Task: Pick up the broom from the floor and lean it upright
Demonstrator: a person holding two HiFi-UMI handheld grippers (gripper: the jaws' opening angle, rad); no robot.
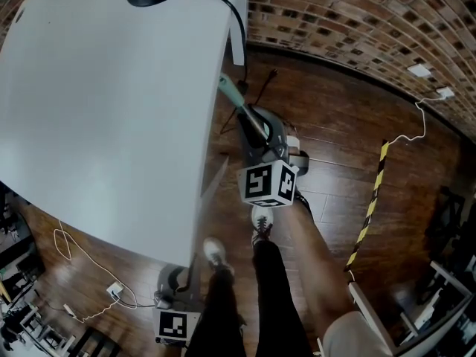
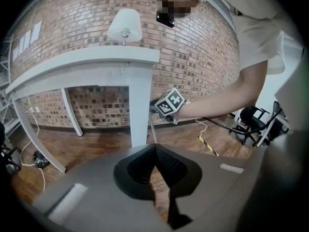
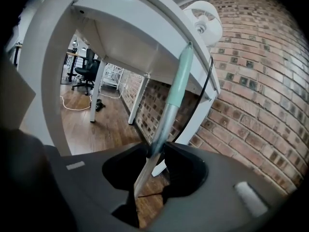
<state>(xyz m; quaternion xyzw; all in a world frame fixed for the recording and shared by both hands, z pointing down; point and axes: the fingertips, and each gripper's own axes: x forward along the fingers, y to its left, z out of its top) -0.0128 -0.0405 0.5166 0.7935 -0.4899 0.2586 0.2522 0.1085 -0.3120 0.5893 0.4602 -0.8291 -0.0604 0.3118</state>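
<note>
Broom [image 3: 170, 108] near-upright, mint tip [image 3: 182, 69] against table [image 1: 111, 110] edge, right claw [image 3: 157, 151] released around it, left claw [image 2: 155, 150] clenched.

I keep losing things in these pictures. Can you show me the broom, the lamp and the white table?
broom [image 3: 179, 79]: right gripper view, on its green grip.
lamp [image 2: 124, 24]: left gripper view, on its white shade.
white table [image 1: 104, 95]: head view, on its bare top.
</note>
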